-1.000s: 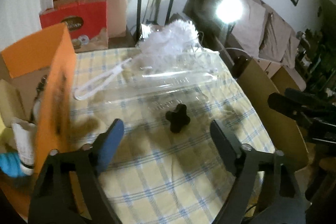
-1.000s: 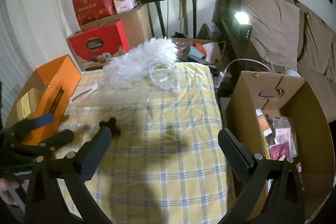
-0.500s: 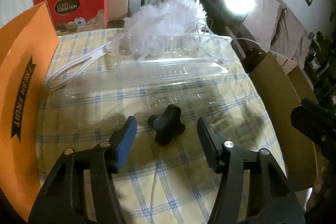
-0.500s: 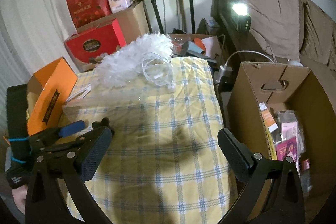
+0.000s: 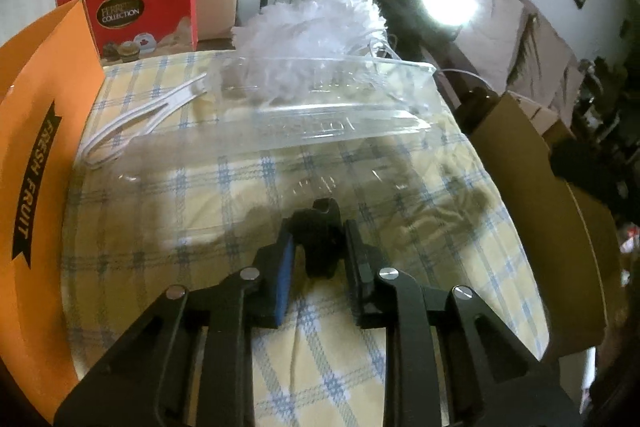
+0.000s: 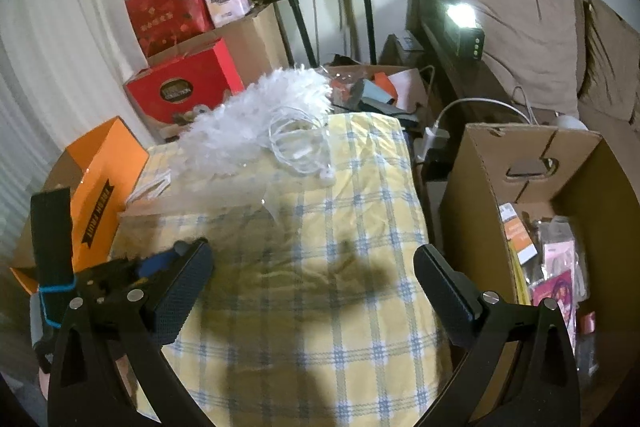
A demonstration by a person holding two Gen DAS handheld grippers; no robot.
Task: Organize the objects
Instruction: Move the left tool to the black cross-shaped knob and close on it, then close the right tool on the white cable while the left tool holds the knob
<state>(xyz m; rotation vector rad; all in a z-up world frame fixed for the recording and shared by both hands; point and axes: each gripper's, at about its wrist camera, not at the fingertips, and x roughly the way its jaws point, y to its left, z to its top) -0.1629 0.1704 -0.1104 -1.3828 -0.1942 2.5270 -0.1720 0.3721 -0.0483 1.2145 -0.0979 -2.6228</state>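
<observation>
Left gripper [image 5: 318,259] has just clenched onto the black knob [image 5: 320,239]; clear tray [image 5: 332,107] lies beyond, "FRESH FRUIT" box [image 5: 40,155] at the table's left edge; right gripper [image 6: 314,287] gapes released.

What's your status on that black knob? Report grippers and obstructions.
Left gripper just closed, fingers clamped on black knob, knob on checked cloth. Right gripper open, empty. Clear plastic tray just beyond knob.

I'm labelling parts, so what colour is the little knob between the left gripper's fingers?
Black. The star-shaped knob shows best in the left wrist view.
</observation>
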